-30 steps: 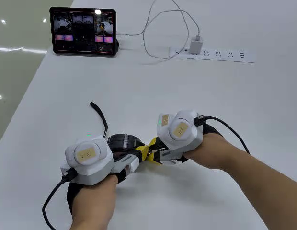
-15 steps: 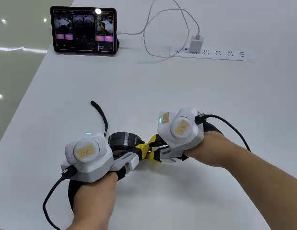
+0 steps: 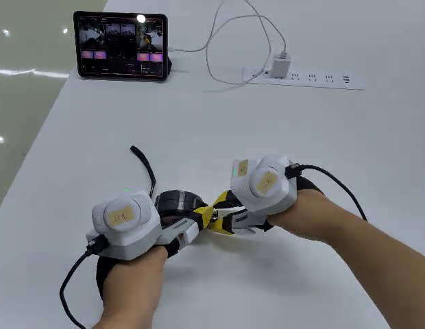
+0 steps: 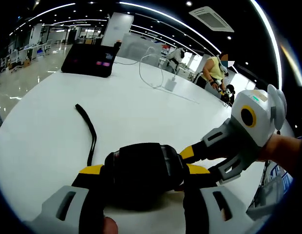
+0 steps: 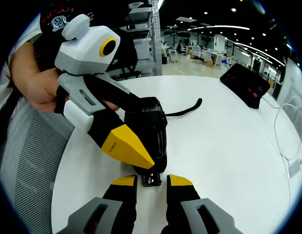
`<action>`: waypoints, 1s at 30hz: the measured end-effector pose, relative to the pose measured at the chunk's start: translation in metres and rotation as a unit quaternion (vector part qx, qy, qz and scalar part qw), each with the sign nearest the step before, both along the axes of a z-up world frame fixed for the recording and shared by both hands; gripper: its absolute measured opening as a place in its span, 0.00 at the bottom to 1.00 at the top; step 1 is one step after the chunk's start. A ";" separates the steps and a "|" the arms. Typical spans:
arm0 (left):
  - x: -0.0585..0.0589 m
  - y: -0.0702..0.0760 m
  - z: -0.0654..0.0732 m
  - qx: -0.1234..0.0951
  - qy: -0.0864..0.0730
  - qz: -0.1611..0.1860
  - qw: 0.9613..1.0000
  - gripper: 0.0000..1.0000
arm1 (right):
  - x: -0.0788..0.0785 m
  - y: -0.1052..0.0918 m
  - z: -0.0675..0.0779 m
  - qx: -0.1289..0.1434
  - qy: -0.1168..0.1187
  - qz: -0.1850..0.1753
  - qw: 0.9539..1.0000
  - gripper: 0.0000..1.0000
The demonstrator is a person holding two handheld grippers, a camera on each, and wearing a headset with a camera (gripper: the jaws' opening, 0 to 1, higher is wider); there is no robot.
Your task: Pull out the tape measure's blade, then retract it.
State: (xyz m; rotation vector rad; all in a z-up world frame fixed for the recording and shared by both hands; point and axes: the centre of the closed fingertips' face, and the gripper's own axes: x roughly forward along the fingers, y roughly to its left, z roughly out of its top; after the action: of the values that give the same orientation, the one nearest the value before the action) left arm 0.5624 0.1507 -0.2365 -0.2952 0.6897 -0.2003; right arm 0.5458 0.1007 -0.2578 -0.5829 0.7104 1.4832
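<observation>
Left hand-held gripper [image 4: 143,170] clamping tape measure [image 3: 177,203], right hand-held gripper [image 5: 151,181] opposite

Left gripper [image 4: 143,173]: held in my left hand [image 3: 134,277]; its jaws were clamped on both sides of the tape measure [image 3: 177,203].
Right gripper [image 3: 225,219]: held in my right hand [image 3: 303,216] and pointed at the left one, tips almost meeting; its jaws pinched the blade's end tab [image 5: 152,181].
Right forearm [image 3: 384,271]: bare, reaching in from lower right.
</observation>
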 end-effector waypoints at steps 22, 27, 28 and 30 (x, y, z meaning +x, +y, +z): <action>0.001 0.003 0.006 0.015 -0.009 -0.011 1.000 0.62 | -0.001 -0.006 0.003 0.003 0.008 -0.021 1.000 0.26; 0.001 0.005 0.007 0.018 -0.012 -0.014 1.000 0.63 | 0.000 -0.006 0.005 0.009 0.006 -0.029 1.000 0.28; 0.001 0.006 0.007 0.018 -0.012 -0.014 1.000 0.63 | 0.000 -0.006 0.006 0.010 0.005 -0.029 1.000 0.28; 0.001 0.006 0.008 0.020 -0.014 -0.016 1.000 0.64 | 0.000 -0.006 0.007 0.011 0.005 -0.031 0.999 0.28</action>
State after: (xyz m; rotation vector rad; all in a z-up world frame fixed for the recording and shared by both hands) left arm 0.5635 0.1572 -0.2288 -0.2433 0.6703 -0.2217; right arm 0.5458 0.0949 -0.2509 -0.5327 0.7124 1.4364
